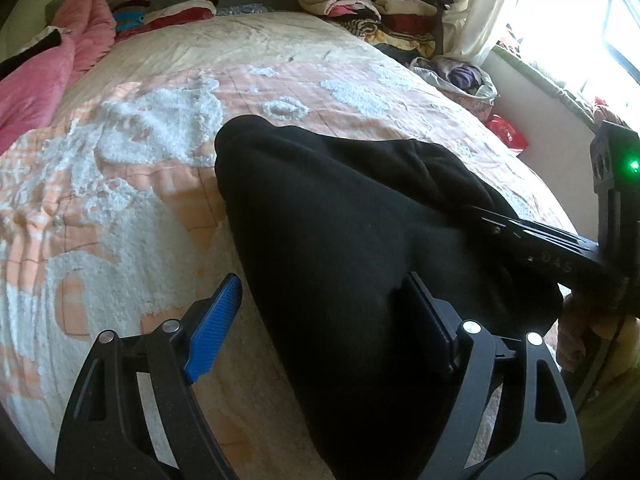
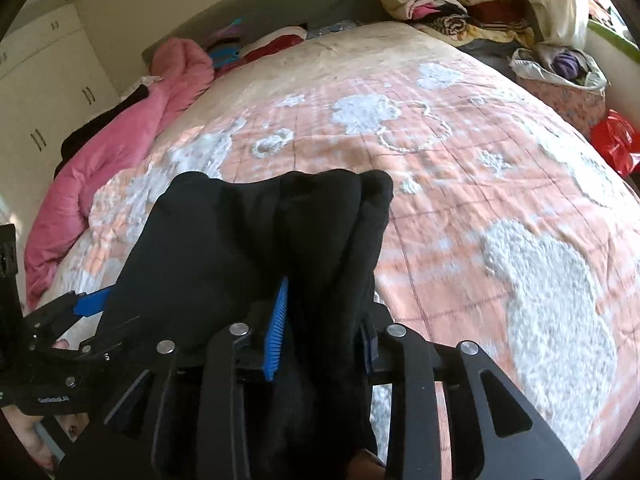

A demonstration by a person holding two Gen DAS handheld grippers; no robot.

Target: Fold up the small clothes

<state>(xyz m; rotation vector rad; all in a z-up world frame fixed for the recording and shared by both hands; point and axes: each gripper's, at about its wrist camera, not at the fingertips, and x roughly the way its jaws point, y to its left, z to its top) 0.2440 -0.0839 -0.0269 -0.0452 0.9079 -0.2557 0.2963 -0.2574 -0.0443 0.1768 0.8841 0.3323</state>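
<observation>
Here a black garment (image 1: 340, 216) lies bunched on the near part of a bed covered with a peach and white bedspread (image 1: 132, 168). In the left wrist view the left gripper (image 1: 320, 320) stands with its fingers spread wide: the blue left pad (image 1: 214, 328) is over bare bedspread just beside the cloth's left edge, while the right finger lies on top of the black fabric, so nothing is pinched. The right gripper (image 2: 320, 340) has gathered folds of the same garment (image 2: 256, 232) between its fingers; the blue pad (image 2: 276, 340) presses against the cloth from the left, and the other finger is largely hidden behind the fabric on the right. At the bed's far right corner sits a pile of folded clothes (image 1: 376, 4). A pink blanket (image 1: 44, 80) runs along the far left side. A red bag (image 2: 614, 142) lies beside the bed at the right.
</observation>
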